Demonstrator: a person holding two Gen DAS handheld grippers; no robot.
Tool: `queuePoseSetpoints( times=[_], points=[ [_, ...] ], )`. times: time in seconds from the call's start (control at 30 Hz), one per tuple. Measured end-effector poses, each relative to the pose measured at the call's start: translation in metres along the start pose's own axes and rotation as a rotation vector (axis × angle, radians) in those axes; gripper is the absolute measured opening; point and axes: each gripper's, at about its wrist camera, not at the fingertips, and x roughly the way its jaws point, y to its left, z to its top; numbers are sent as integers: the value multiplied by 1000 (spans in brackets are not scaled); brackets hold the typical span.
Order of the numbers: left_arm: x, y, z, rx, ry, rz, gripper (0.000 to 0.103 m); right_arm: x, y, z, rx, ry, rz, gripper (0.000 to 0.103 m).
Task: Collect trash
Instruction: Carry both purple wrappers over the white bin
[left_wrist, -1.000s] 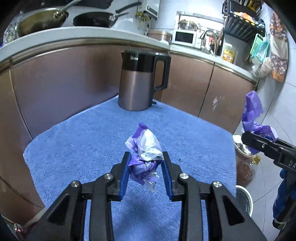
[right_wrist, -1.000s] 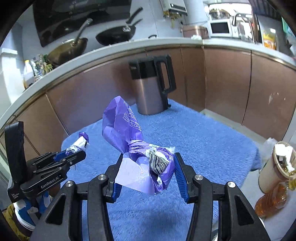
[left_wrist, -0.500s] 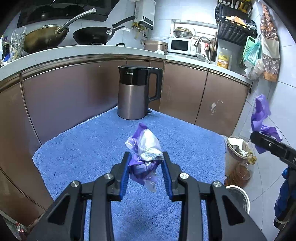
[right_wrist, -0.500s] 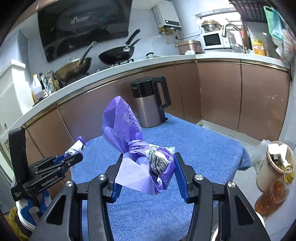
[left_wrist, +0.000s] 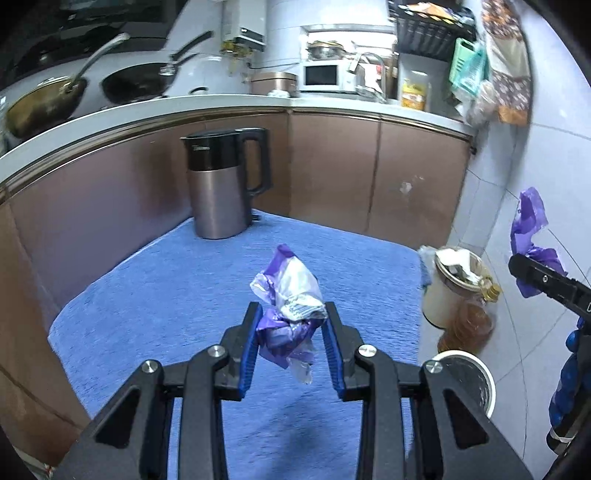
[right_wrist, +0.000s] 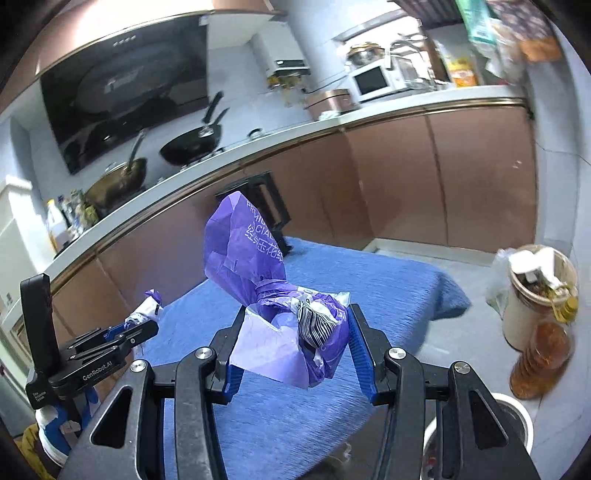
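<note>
Before you lies a low surface covered with a blue towel (left_wrist: 184, 314), set in the corner of a kitchen with brown cabinet fronts (left_wrist: 332, 173) below a pale counter (left_wrist: 221, 107). A steel-and-black kettle (left_wrist: 221, 188) stands upright at the far edge of the towel. On the counter you can see a wok (left_wrist: 40, 103), a dark frying pan (left_wrist: 136, 81) and a white microwave (left_wrist: 325, 75). On the tiled floor, to the right of the towel, an open cream waste bin (right_wrist: 535, 291) already holding scraps stands just beside an amber oil bottle (right_wrist: 541, 358); a white round rim (left_wrist: 469, 380) shows nearer to you, though the view is too cropped to say what it belongs to. Your left hand-held gripper (left_wrist: 290, 347) is clamped partway closed on a small crumpled purple-and-silver wrapper (left_wrist: 286, 306), held clear above the towel. Your right hand-held gripper (right_wrist: 295, 350) is likewise closed partway on a larger purple plastic bag (right_wrist: 266, 273), crumpled at the pads with one end standing up above them and a black-and-white striped scrap (right_wrist: 314, 325) tucked into its folds; it too hangs above the towel's near right part.
</note>
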Motion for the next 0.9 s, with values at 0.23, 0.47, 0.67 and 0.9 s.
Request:
queuePoseSetpoints(
  times=[0.23, 0.47, 0.67, 0.9],
  points=[
    [28, -55, 2, 104, 39, -94, 31, -22, -43, -13, 48, -32, -146, 49],
    [56, -111, -5, 205, 92, -195, 31, -35, -102, -36, 157, -22, -289, 49],
    [83, -169, -19, 305, 159, -298, 31, -25, -156, -77, 270, 71, -396, 49],
    [111, -222, -35, 382, 226, -383, 31, -10, -204, -118, 374, 167, -462, 50]
  ],
)
